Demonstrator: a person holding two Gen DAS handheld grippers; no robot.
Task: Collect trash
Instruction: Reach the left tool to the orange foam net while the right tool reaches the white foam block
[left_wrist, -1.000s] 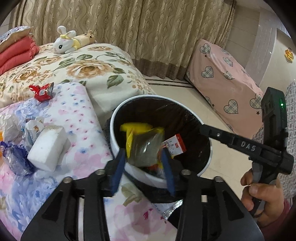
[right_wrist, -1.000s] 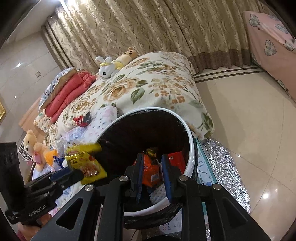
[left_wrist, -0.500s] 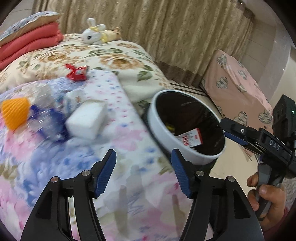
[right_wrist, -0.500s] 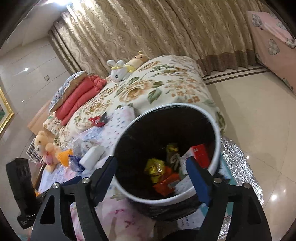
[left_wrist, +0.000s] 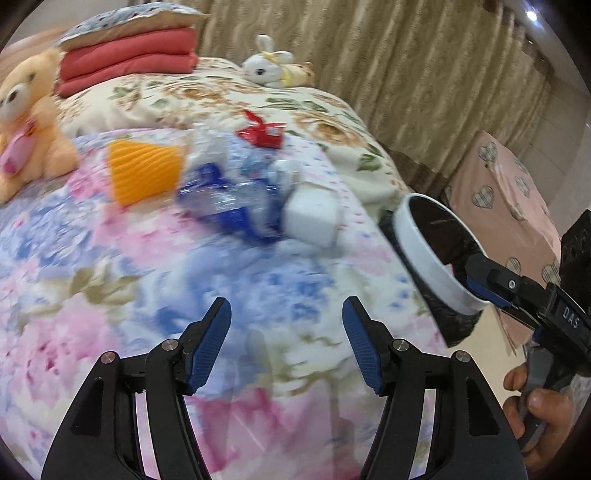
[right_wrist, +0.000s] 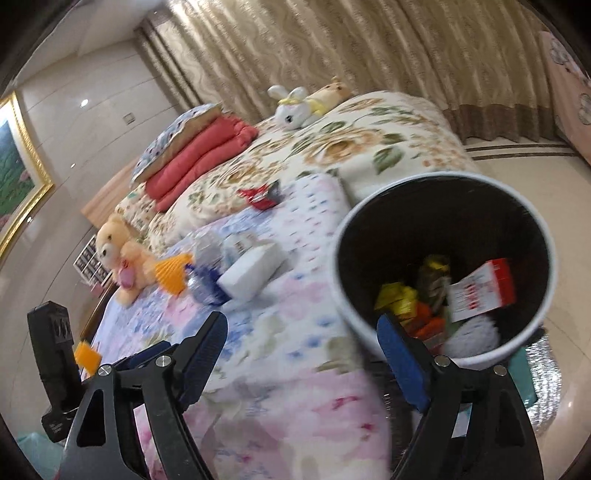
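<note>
Over the bed's near edge both my left tongs and right tongs, just spread and empty, head back for another pickup; farther up lie the white block and crushed bottle, beside the bin, "DAS" readable on my right tongs.

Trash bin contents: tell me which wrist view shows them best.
The right wrist view: it looks down into the trash bin, showing yellow, orange and red-and-white wrappers. The left wrist view catches only its white rim side-on, the inside dark.
</note>
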